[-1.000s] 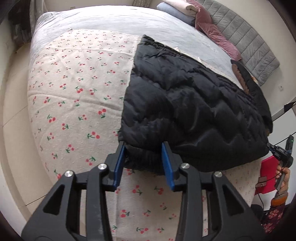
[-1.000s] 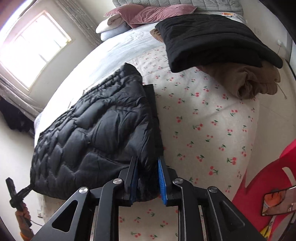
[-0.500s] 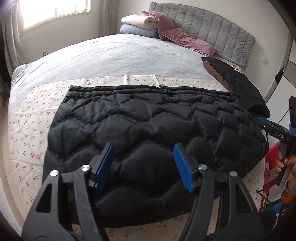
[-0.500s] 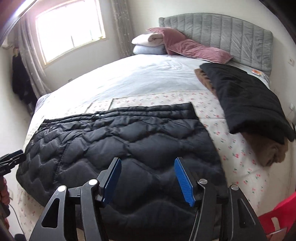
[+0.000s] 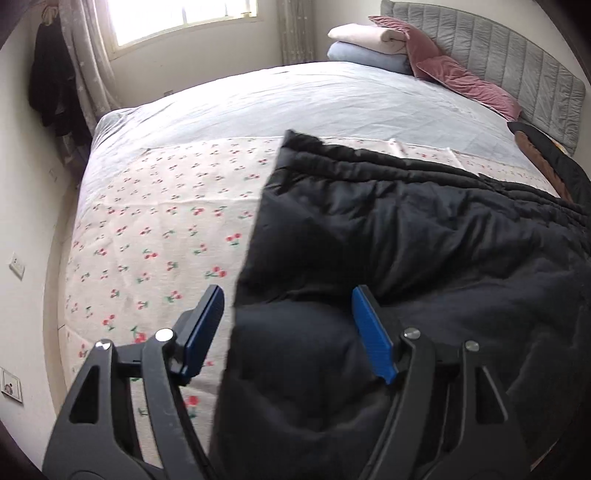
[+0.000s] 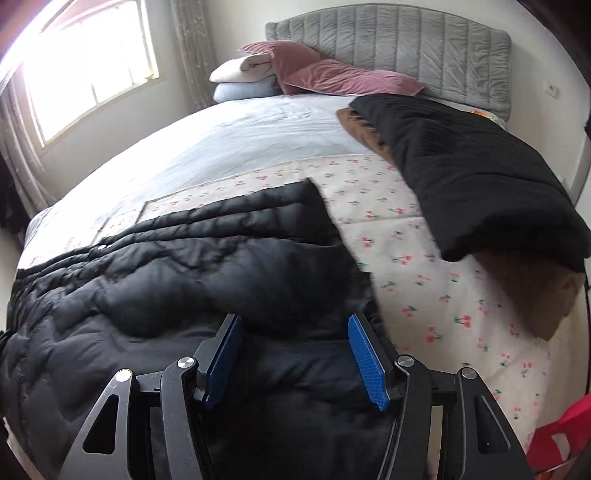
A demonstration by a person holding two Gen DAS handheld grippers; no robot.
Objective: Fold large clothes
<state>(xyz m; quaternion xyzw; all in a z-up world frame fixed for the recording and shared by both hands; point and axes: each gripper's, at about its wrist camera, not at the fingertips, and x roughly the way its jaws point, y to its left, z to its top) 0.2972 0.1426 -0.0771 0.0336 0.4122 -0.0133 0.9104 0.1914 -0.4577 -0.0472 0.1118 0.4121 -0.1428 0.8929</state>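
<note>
A black quilted puffer jacket [image 5: 424,258] lies folded flat on the cherry-print cloth [image 5: 155,229] at the bed's near end; it also shows in the right wrist view [image 6: 184,288]. My left gripper [image 5: 288,328] is open and hovers above the jacket's left edge, its left blue pad over the cloth and its right one over the jacket. My right gripper [image 6: 293,354] is open and empty above the jacket's right part, near its right edge. Neither gripper holds any fabric.
A pile of folded black and brown clothes [image 6: 472,177] lies on the bed's right side. Pink pillows [image 6: 332,74] and folded blankets [image 6: 240,79] sit by the grey headboard [image 6: 406,48]. A window [image 5: 177,18] is at the far left. A red object [image 6: 561,439] sits low right.
A second ago both grippers pinched the jacket's near edge. Both have opened, let go and lifted. The left gripper has since shifted left to the jacket's left edge.
</note>
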